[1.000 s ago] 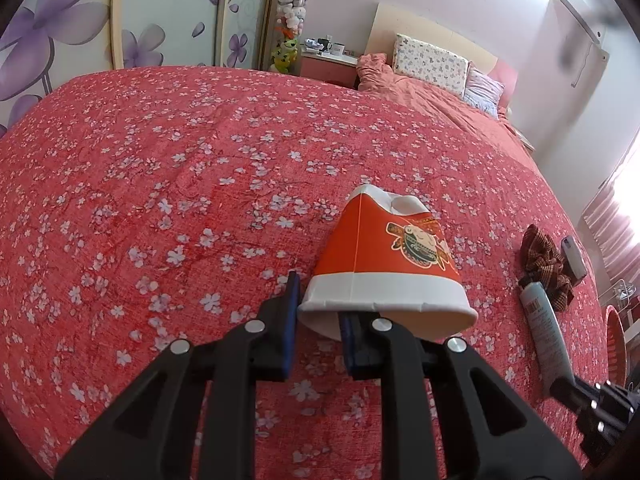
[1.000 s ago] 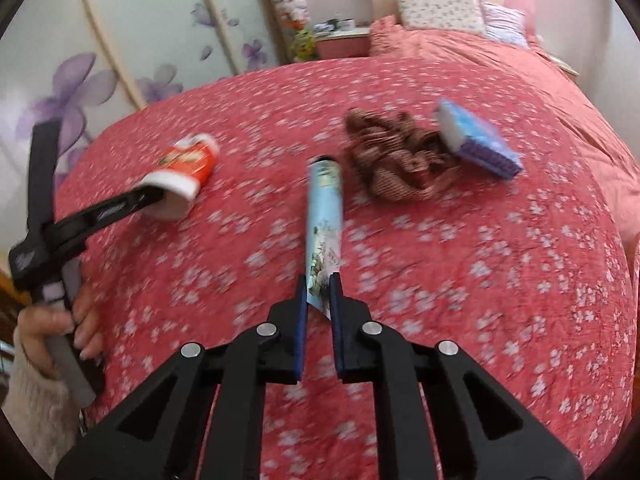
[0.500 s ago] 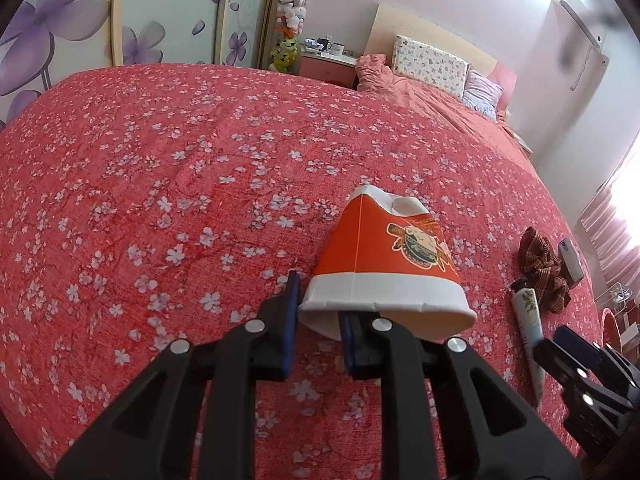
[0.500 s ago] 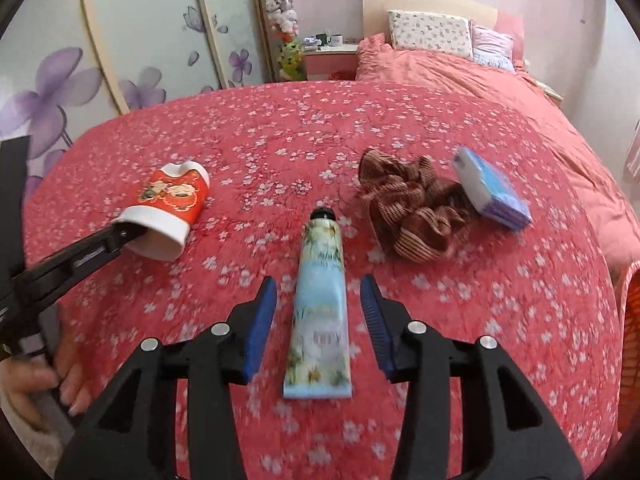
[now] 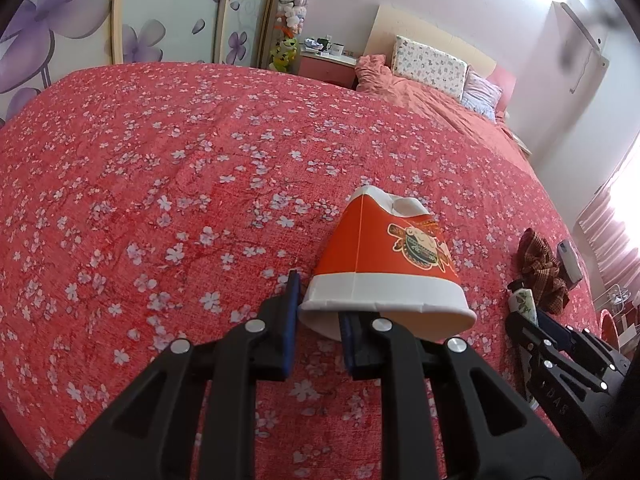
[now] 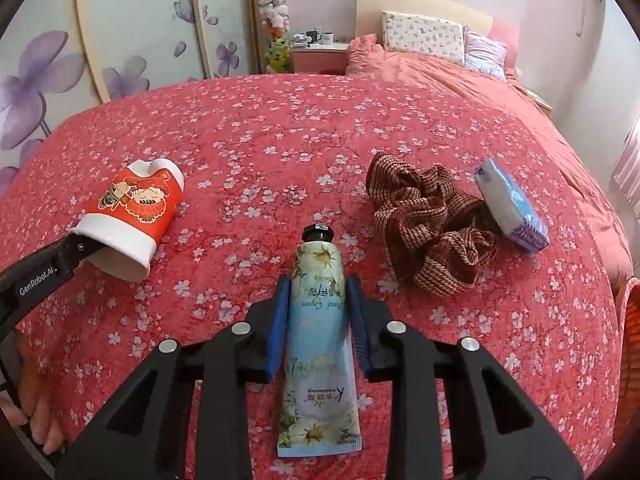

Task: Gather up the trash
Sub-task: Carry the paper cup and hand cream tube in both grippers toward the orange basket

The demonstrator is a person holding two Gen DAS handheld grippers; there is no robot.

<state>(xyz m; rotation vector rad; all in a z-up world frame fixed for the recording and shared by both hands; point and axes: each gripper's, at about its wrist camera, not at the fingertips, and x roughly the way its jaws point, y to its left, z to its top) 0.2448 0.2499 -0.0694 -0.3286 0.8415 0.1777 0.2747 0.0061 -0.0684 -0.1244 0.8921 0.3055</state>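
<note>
red floral bedspread (image 6: 360, 128) fills foreground | wardrobe doors (image 5: 168, 12) with purple flowers, far left | pink nightstand (image 6: 320, 58), plush toys (image 5: 290, 20) | headboard (image 6: 420, 4), pillows (image 6: 424, 36) | pale walls | bright, possibly curtained window (image 5: 624, 216) right

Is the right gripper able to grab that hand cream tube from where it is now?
Probably yes. The right gripper is open with a finger on each side of the hand cream tube, which lies flat on the bedspread. Nothing sits between them; the scrunchie lies off to the side.
</note>
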